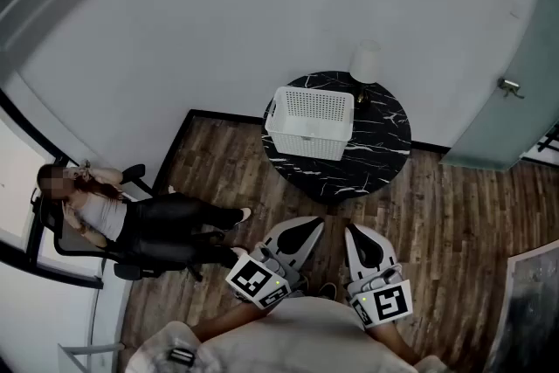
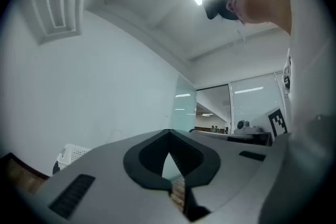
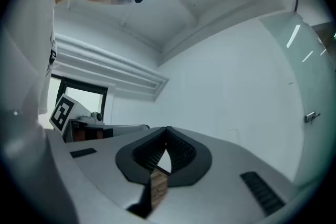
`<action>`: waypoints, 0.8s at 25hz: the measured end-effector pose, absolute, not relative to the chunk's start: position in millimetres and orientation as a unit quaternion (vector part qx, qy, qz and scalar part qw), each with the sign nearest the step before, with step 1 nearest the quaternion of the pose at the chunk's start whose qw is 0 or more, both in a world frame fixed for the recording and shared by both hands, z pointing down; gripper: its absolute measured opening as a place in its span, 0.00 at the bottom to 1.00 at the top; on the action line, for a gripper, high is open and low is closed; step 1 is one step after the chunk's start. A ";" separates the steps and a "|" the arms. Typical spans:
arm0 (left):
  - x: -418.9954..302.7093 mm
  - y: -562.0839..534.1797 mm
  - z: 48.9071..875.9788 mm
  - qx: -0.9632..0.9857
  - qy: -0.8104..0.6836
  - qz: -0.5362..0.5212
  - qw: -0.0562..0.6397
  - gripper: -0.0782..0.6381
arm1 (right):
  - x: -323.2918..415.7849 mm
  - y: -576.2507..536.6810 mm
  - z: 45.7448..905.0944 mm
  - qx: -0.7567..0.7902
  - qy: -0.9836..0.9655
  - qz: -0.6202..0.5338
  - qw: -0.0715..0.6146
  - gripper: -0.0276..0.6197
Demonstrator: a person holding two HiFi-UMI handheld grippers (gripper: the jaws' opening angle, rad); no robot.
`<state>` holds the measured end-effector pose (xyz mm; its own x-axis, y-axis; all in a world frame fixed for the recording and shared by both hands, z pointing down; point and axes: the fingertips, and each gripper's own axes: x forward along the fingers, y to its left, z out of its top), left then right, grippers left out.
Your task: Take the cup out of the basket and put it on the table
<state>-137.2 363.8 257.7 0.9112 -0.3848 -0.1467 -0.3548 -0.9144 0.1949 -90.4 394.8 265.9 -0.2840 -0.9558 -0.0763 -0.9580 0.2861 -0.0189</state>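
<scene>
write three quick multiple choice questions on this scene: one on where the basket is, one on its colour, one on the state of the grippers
1. Where does the perforated plastic basket stand?
A on the floor
B on the round black marble-look table
C on a chair

2. What colour is the basket?
A white
B blue
C black

3. How do the left gripper and right gripper stand?
A both wide open
B both shut and empty
C both clamped on a cup

Answers: B, the head view shows it on the table top. A, it is white all over. B, in each gripper view the jaw tips meet with nothing between them.
</scene>
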 end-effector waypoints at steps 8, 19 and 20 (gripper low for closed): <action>-126.9 364.5 261.0 0.974 -0.192 -0.088 0.082 0.12 | -76.3 395.5 268.3 -0.602 0.797 0.015 0.038 0.05; -97.2 378.9 263.9 0.974 -0.198 -0.078 0.078 0.12 | -49.6 410.1 268.1 -0.591 0.805 0.012 0.053 0.05; -92.7 381.2 264.8 0.974 -0.198 -0.077 0.078 0.12 | -45.2 412.2 268.8 -0.590 0.805 0.011 0.054 0.05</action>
<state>-92.7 381.2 264.8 0.9095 -0.3986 -0.1181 -0.3746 -0.9090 0.1830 -45.2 412.2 268.8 -0.2976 -0.9495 -0.0998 -0.9518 0.3033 -0.0467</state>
